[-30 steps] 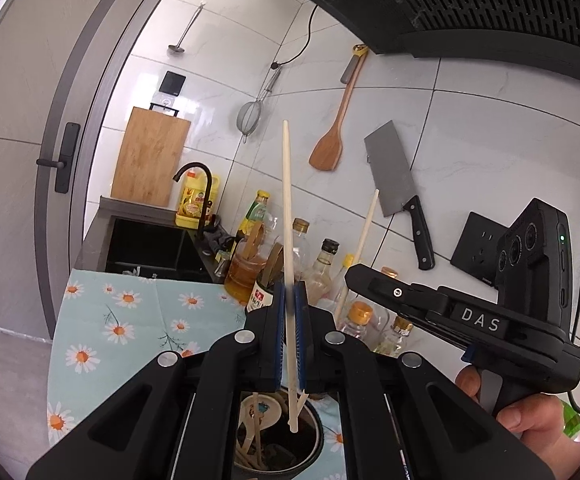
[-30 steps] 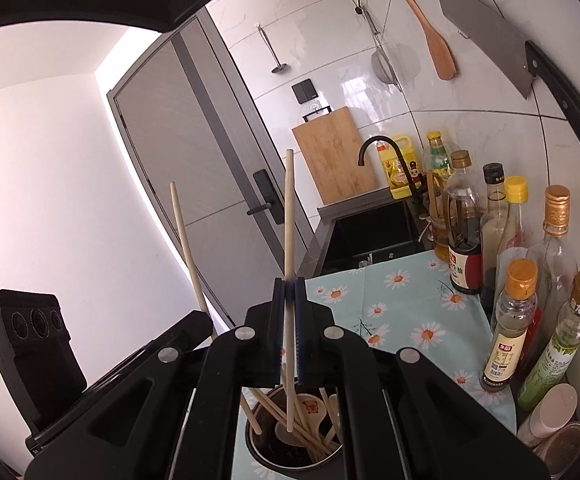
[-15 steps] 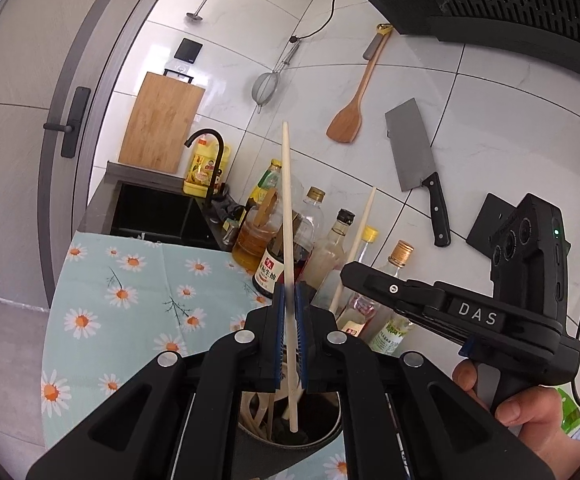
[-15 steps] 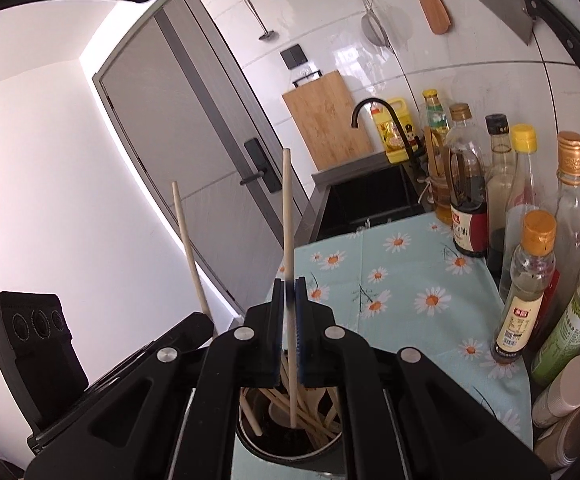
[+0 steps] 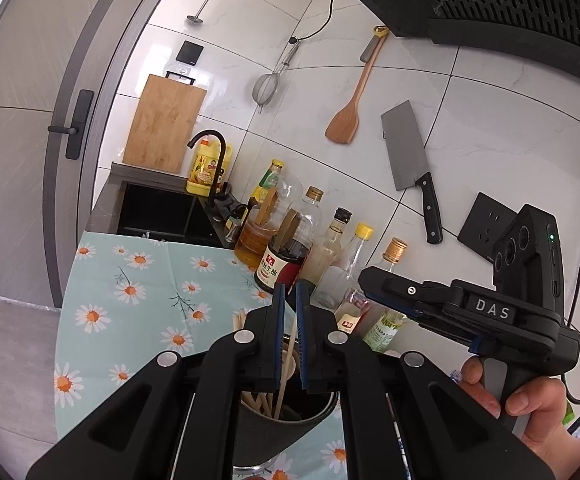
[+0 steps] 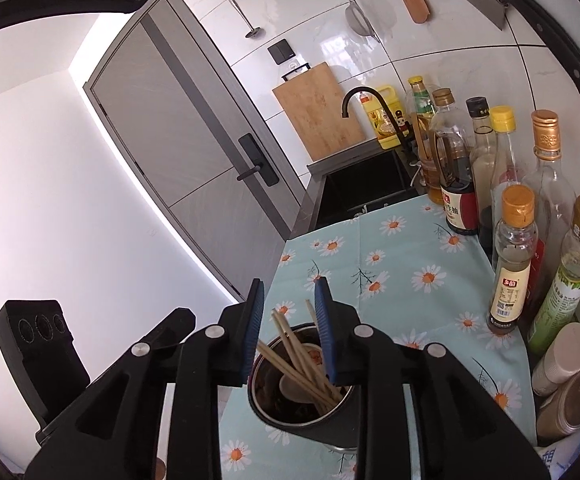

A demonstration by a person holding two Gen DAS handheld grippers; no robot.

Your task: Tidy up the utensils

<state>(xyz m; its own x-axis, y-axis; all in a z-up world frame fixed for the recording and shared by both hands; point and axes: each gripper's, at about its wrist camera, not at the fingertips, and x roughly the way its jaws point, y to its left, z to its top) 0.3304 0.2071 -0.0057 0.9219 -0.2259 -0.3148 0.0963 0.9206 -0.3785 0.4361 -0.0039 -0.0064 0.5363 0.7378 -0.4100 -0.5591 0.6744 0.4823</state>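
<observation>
**Both grippers open above a utensil holder full of chopsticks**

A dark, round utensil holder [image 6: 314, 412] stands at the near end of a counter, on a pale blue cloth [image 6: 402, 264] printed with white daisies. Inside it, a bundle of wooden chopsticks [image 6: 294, 352] leans toward the left and far side, tips poking above the rim, with a pale spoon [image 6: 296, 386] lying among them. Standing loose in the cup keeps them upright, together and easy to reach, which seems to be the aim of the tidying.

The right gripper [image 6: 288, 336] hovers directly over the holder. Its blue-padded jaws are spread wide, with the chopstick tips rising into the gap between them; nothing is gripped, and it is hard to tell whether any stick brushes a pad.

From the left wrist camera, the left gripper [image 5: 288, 336] also sits above the holder [image 5: 290, 420]. Its jaws are parted only narrowly. One chopstick [image 5: 286, 364] shows in the gap, resting down in the cup, apparently free of the pads. The right-hand tool, marked DAS, appears at the right of this view, held by a bare hand [image 5: 526, 404].

Along the right side of the counter, against the tiled wall, stands a row of oil and sauce bottles [image 6: 514, 256]. At the far end is a dark sink [image 6: 366, 188] with a black tap and a wooden cutting board [image 6: 318, 110] leaning behind it. A cleaver [image 5: 410, 160], wooden spatula [image 5: 350, 100] and strainer [image 5: 268, 86] hang on the wall.
</observation>
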